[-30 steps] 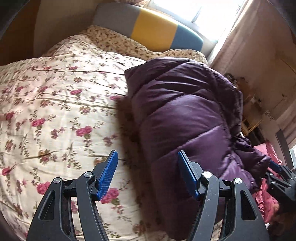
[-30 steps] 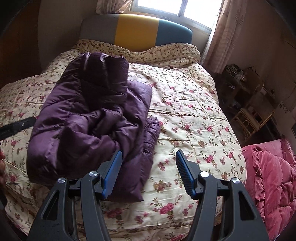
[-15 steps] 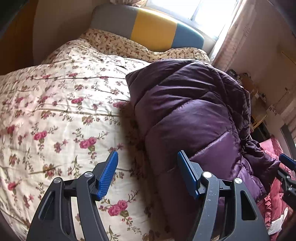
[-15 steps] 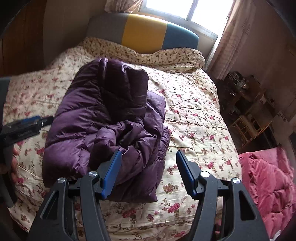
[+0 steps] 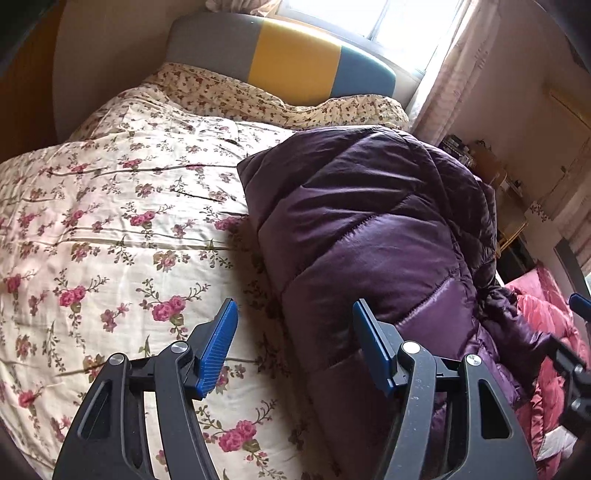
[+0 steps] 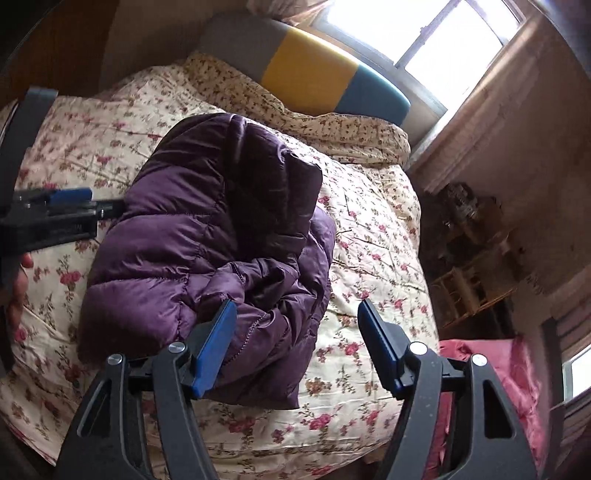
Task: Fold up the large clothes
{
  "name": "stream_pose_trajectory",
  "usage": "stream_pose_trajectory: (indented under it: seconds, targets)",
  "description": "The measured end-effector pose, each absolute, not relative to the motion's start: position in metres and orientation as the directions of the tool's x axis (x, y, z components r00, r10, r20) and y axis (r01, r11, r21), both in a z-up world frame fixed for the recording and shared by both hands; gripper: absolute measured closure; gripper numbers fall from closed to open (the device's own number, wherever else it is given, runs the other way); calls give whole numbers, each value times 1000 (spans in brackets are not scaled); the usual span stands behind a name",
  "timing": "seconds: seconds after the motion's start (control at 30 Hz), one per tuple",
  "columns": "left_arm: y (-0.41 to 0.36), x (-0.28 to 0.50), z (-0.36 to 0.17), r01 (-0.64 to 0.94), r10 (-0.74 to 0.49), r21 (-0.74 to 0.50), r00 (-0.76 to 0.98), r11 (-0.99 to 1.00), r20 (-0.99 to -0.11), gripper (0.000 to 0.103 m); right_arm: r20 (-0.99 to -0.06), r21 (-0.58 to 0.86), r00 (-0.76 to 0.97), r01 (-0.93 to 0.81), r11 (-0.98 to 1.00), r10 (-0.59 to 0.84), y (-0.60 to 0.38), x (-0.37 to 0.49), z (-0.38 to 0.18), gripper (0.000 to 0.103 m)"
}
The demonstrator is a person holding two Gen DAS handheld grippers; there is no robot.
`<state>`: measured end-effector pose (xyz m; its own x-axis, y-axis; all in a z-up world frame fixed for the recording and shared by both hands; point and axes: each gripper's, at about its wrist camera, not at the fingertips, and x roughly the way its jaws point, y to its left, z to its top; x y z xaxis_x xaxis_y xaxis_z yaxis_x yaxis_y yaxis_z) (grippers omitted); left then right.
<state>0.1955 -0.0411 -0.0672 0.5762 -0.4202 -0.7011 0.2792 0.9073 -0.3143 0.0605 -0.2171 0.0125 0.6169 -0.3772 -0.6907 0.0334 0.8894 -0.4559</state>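
Right now my left gripper point(image 5: 293, 345) hangs over the flowered bedspread point(image 5: 110, 229) with its blue fingers point(image 5: 218, 347) spread apart and nothing between them; the left finger is over the bare floral cloth and the right one sits just in front of the near edge of the purple puffer jacket point(image 5: 369, 236). My right gripper point(image 6: 297, 345) has its jaws opening, and no cloth is pinched between the pads: its left finger point(image 6: 214, 347) overlaps the jacket's crumpled near corner in the picture, though whether it touches I cannot tell, while the right finger is above bare bedspread. The jacket point(image 6: 207, 236) lies bundled in a thick fold in the middle of the bed, its quilted panels up and a rumpled sleeve or hem bunched at the near side. Behind it stands the grey, yellow and blue headboard point(image 6: 306, 70) under the window point(image 6: 424, 33). A pink quilt point(image 6: 509, 373) lies beside the bed at my right.
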Motion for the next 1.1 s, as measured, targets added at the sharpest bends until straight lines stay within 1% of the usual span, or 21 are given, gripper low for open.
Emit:
stream_pose_trajectory:
  seconds: [0.1, 0.23, 0.33, 0.4, 0.43, 0.47, 0.5, 0.53, 0.6, 0.63, 0.7, 0.83, 1.03, 1.1]
  targets:
    - [-39, 198, -66, 285, -429, -320, 577, 903, -695, 39, -683, -443, 626, 54, 895, -376, -220, 59, 22, 34]
    - [-38, 201, -66, 295, -447, -336, 568, 894, -691, 39, -675, -393, 653, 76, 916, -343, -222, 54, 36, 30]
    - [-41, 199, -66, 309, -457, -338, 565, 889, -687, 39, -707, -386, 629, 39, 921, -323, -215, 62, 23, 29]
    - [-42, 199, -66, 312, -460, -338, 563, 888, -687, 39, -745, -371, 595, 4, 929, -300, -212, 69, 8, 31]
    - [-42, 199, -66, 312, -463, -342, 561, 886, -686, 39, -761, -363, 580, -8, 932, -292, -211, 73, 0, 33]
    - [-42, 199, -66, 313, -465, -345, 560, 885, -686, 39, -772, -361, 567, -18, 932, -288, -210, 76, -6, 42]
    - [-42, 199, -67, 312, -465, -346, 560, 885, -686, 39, -779, -360, 558, -24, 933, -286, -210, 78, -10, 48]
    - [-41, 200, -67, 315, -469, -348, 557, 883, -686, 39, -785, -358, 550, -28, 933, -285, -210, 81, -15, 50]
    - [-41, 200, -67, 318, -471, -349, 555, 882, -685, 39, -793, -360, 537, -33, 933, -287, -212, 84, -22, 66]
    - [-42, 200, -67, 322, -471, -346, 556, 881, -684, 39, -797, -356, 533, -34, 934, -285, -213, 85, -24, 69]
    - [-42, 201, -67, 328, -474, -344, 556, 880, -683, 39, -801, -358, 527, -41, 933, -284, -214, 85, -28, 79]
    - [-45, 203, -67, 334, -477, -343, 555, 878, -682, 39, -805, -361, 515, -31, 932, -294, -217, 86, -35, 83]
    - [-59, 204, -66, 333, -456, -316, 563, 888, -689, 39, -823, -302, 470, 113, 947, -319, -234, 85, -57, 84]
    - [-66, 202, -67, 345, -451, -299, 562, 890, -693, 39, -828, -291, 460, 136, 947, -321, -234, 85, -66, 86]
